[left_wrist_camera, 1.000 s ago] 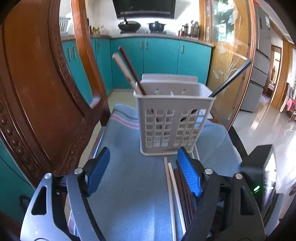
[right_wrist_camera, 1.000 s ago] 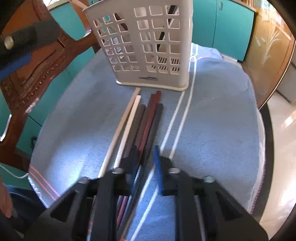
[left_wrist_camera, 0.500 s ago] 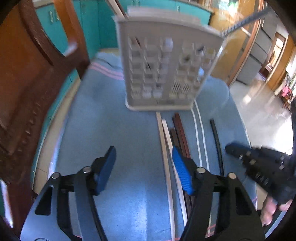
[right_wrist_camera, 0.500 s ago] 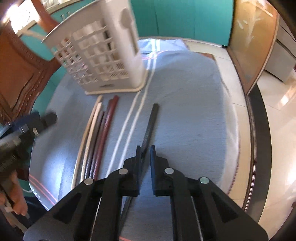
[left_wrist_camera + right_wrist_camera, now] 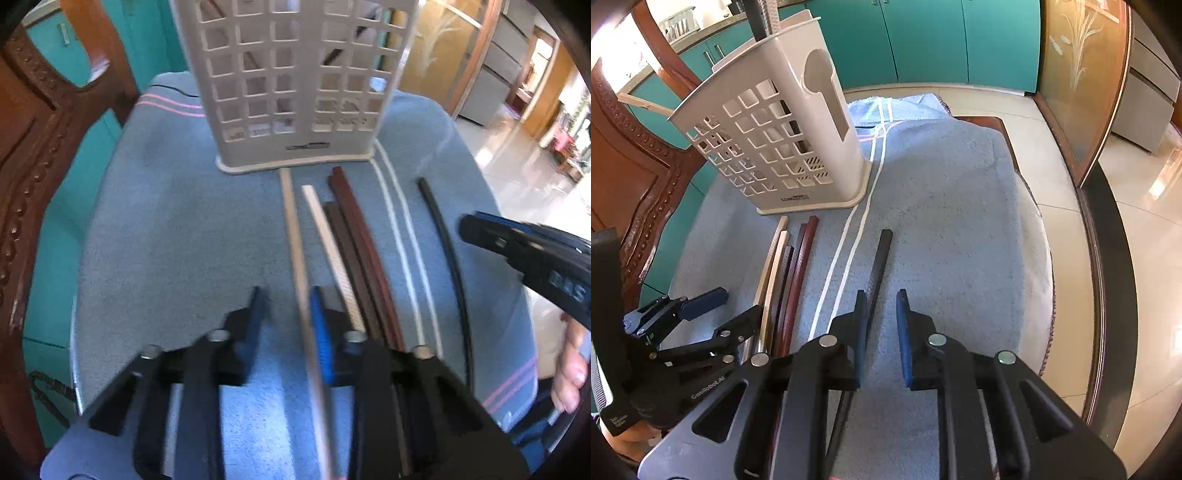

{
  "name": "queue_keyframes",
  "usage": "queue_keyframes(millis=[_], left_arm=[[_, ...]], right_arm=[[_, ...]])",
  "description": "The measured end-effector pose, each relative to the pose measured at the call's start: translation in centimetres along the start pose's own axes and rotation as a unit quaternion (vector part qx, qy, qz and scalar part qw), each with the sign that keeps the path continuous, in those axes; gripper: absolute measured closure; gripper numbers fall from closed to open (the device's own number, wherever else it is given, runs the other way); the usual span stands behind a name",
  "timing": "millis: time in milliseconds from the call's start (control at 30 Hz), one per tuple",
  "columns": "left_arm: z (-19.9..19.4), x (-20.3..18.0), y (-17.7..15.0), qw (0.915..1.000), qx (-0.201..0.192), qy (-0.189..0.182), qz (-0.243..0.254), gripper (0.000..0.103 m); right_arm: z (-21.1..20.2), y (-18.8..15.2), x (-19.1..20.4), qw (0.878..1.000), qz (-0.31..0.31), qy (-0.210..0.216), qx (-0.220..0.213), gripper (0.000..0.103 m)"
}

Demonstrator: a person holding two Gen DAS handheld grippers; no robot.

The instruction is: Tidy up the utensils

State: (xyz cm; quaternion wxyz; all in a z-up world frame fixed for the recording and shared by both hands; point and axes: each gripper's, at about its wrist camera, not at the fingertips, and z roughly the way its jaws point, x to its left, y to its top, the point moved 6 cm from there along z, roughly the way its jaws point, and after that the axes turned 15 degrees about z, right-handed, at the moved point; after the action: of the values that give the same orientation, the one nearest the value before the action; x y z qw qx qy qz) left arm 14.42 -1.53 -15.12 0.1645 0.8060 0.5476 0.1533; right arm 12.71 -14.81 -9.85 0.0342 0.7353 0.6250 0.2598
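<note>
A white lattice utensil holder [image 5: 295, 85] [image 5: 775, 140] stands on a blue towel, with chopsticks inside. Several chopsticks lie in front of it: pale ones [image 5: 295, 236] [image 5: 772, 266], dark red-brown ones [image 5: 358, 229] [image 5: 798, 266] and a single black one [image 5: 439, 229] [image 5: 879, 266] apart to the right. My left gripper [image 5: 286, 306] is open and low, straddling the pale chopstick. My right gripper [image 5: 881, 310] is open; the black chopstick lies under its left finger.
The blue towel [image 5: 942, 206] covers a small round table. A carved wooden chair [image 5: 33, 147] stands close on the left. Teal cabinets [image 5: 942, 37] are behind and a tiled floor [image 5: 1126, 229] lies to the right.
My right gripper has opened and left the black chopstick lying on the towel. My left gripper has moved down and forward, narrowing around the pale chopstick.
</note>
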Motion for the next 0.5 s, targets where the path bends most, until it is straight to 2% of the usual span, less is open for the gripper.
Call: queue_keyframes(millis=[67, 133, 200, 267, 333, 367, 433, 500], left_arm=[[-0.5, 0.3, -0.1, 0.9998, 0.003, -0.02, 0.002, 0.088], [-0.7, 0.4, -0.2, 0.9998, 0.002, -0.02, -0.004, 0.088], [-0.8, 1.0, 0.0, 0.9998, -0.003, -0.011, -0.013, 0.087], [-0.8, 1.2, -0.1, 0.9997, -0.004, -0.006, -0.022, 0.075], [-0.5, 1.8, 0.2, 0.9994, -0.004, -0.003, -0.036, 0.07], [-0.3, 2.1, 0.5, 0.999, -0.004, -0.003, -0.044, 0.066], [0.1, 2.4, 0.8, 0.9985, -0.007, 0.001, -0.053, 0.061], [0.3, 2.9, 1.2, 0.9982, -0.008, 0.012, -0.058, 0.061]], right_arm=[[0.3, 0.0, 0.1, 1.0, 0.001, 0.0, 0.002, 0.086], [0.6, -0.1, 0.3, 1.0, -0.002, -0.001, 0.003, 0.085], [1.2, 0.1, 0.6, 1.0, -0.008, -0.007, 0.004, 0.078], [1.7, -0.1, 1.0, 1.0, -0.019, -0.021, 0.003, 0.076], [2.4, -0.3, 1.5, 0.999, -0.037, -0.032, 0.0, 0.076], [2.8, -0.6, 1.7, 0.998, -0.045, -0.035, 0.003, 0.077], [3.1, -0.7, 2.2, 0.997, -0.064, -0.033, -0.001, 0.093], [3.2, -0.8, 2.5, 0.998, -0.064, -0.015, 0.004, 0.094]])
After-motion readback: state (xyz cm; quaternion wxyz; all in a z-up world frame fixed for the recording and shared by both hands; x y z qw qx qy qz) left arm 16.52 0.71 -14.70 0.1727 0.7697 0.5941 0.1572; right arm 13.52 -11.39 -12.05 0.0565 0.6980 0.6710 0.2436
